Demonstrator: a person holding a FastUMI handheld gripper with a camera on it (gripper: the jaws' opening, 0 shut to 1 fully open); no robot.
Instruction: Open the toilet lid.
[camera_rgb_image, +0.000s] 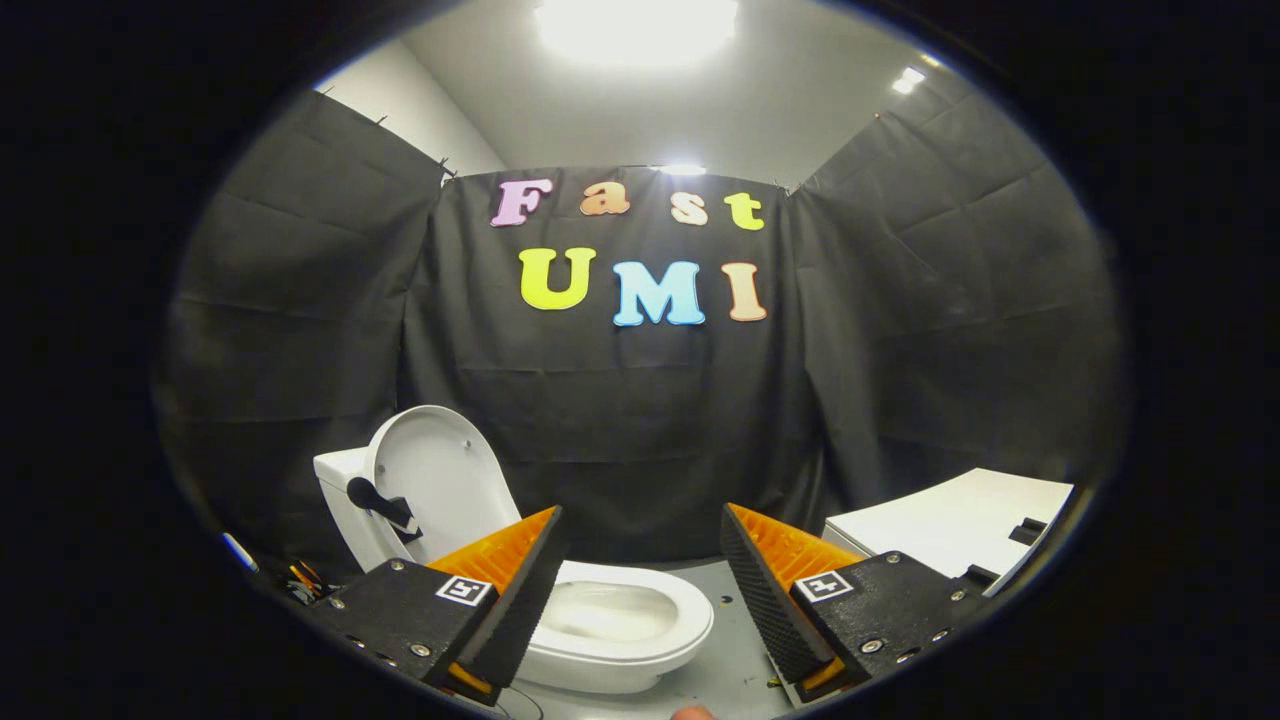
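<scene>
Hand-held gripper (640, 585): fingers spread wide, holding and touching nothing.
Toilet (620, 625): just ahead, bowl between the fingers, its near left rim hidden behind the left finger.
Toilet lid (440, 480): already raised, upright against the tank, beyond the left finger.
Dark fitting (380, 503): on the lid, hard to identify.
White surface (950, 525): beyond the right finger, partly cut off.

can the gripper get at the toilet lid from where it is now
Probably yes. The gripper is open and holds nothing, and the raised toilet lid stands upright beyond its fingers with nothing between them.
</scene>
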